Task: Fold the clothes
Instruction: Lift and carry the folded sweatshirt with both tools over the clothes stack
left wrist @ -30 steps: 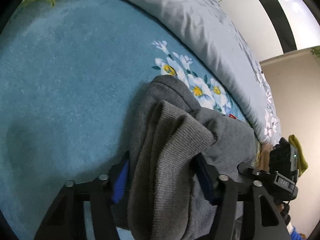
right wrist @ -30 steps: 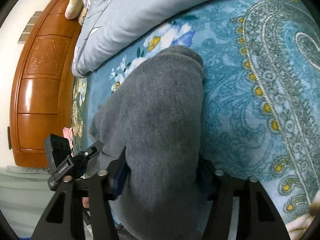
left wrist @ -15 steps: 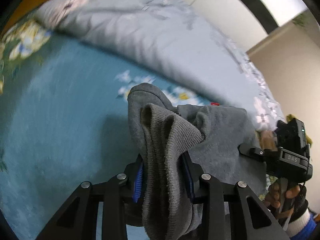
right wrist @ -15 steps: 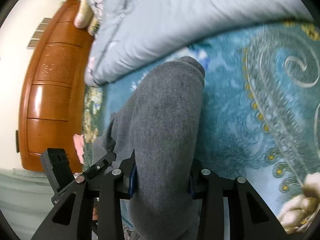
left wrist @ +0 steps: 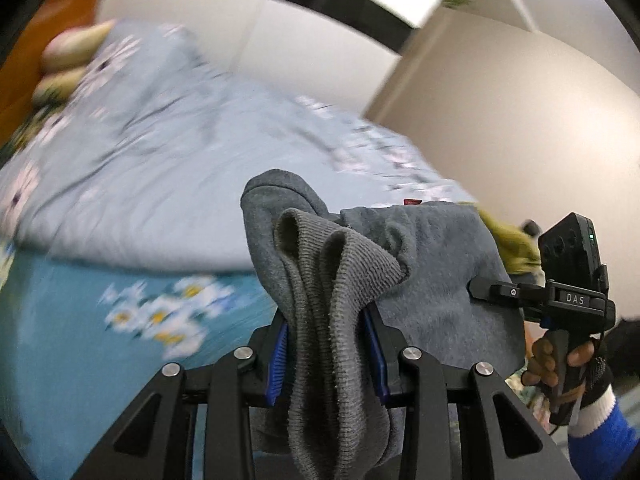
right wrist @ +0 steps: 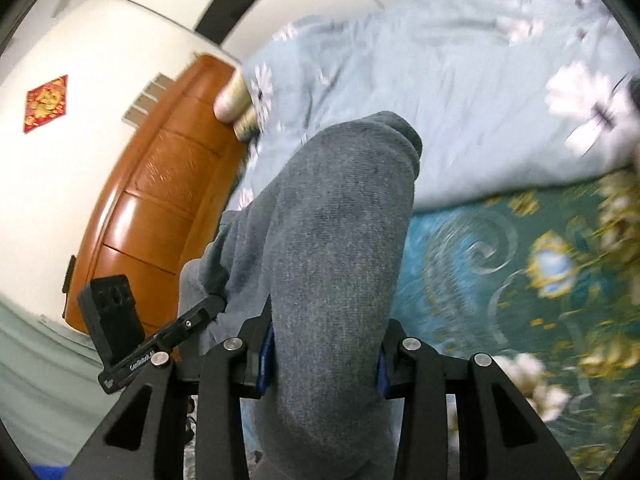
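A grey sweatshirt [left wrist: 432, 264] hangs in the air above the teal flowered blanket [left wrist: 80, 340], held at two places. My left gripper [left wrist: 326, 344] is shut on a bunched fold with a ribbed cuff [left wrist: 332, 264] that drapes over the blue pads. My right gripper [right wrist: 322, 356] is shut on a thick roll of the same grey sweatshirt [right wrist: 336, 224], which bulges up between its fingers. In the left wrist view the right gripper's body [left wrist: 568, 276] shows at the right, held by a gloved hand [left wrist: 560, 364]. The left gripper's body [right wrist: 120, 332] shows low on the left in the right wrist view.
A pale blue flowered duvet [left wrist: 168, 152] lies bunched across the bed behind the blanket. A wooden headboard [right wrist: 160, 196] and pillows [right wrist: 236, 108] stand at the bed's head. An olive-green cloth [left wrist: 508, 244] lies past the sweatshirt. White walls are beyond.
Both grippers closed on the grey sweatshirt and lifted it off the blanket. The views swung up from the bed surface toward the duvet and walls.
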{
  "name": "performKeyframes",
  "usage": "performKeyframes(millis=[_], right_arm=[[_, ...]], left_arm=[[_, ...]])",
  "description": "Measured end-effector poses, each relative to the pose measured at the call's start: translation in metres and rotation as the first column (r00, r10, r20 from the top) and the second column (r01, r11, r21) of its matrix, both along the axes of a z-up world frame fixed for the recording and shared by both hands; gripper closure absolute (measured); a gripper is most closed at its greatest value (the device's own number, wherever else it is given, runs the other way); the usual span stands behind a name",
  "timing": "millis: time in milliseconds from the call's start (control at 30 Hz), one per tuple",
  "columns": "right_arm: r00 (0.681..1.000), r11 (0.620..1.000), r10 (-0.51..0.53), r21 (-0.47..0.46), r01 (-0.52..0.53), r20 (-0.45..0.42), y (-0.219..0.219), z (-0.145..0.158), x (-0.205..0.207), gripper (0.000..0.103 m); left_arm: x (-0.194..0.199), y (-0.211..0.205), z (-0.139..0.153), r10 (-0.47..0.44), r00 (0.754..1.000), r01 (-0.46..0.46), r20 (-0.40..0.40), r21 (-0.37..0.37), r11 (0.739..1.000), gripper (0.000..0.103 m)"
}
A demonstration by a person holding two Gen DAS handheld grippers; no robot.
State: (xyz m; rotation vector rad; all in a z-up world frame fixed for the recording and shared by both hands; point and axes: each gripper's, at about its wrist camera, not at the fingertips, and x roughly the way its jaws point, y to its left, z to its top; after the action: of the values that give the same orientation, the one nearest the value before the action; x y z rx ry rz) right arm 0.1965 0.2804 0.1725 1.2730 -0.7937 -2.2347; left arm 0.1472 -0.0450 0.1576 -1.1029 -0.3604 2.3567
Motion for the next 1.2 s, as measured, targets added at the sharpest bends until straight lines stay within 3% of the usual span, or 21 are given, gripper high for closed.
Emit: performKeyframes(millis=[167,400,700,967,1067,1200], right_arm=[[0.994,0.996,-0.063,0.051,0.068,-0.09,0.072,0.056,0.04,0.063],[0.972,0.976,-0.168,0.111,0.188,-0.166,0.186,0.119,0.082,0.063],[0.952,0.938,-0.294,0.168,0.304,-0.081,0.331,0.158,0.071,0.063],[0.943,0.91,-0.332,0.263,0.32,0.003,0.432,0.169,0.024,0.063],[0.941,0.91,-0.337,0.262,0.322,0.013,0.453,0.155,0.006,0.063],[0.936,0.919,-0.346,0.226,0.324,0.064,0.472,0.12,-0.011,0.063]], left_arm=[[-0.016,0.089,0.051,-0.137,0.988,0.137,-0.072,0.003,0.991,0.067],[-0.047,0.222,0.109,-0.325,0.937,0.327,-0.126,-0.002,0.945,0.066],[-0.11,0.375,0.137,-0.467,0.881,0.471,-0.07,0.057,0.88,0.066],[-0.15,0.454,0.112,-0.491,0.87,0.482,0.035,0.145,0.864,0.066],[-0.156,0.466,0.089,-0.471,0.879,0.454,0.07,0.174,0.874,0.066],[-0.162,0.469,0.051,-0.478,0.864,0.456,0.158,0.16,0.876,0.066]])
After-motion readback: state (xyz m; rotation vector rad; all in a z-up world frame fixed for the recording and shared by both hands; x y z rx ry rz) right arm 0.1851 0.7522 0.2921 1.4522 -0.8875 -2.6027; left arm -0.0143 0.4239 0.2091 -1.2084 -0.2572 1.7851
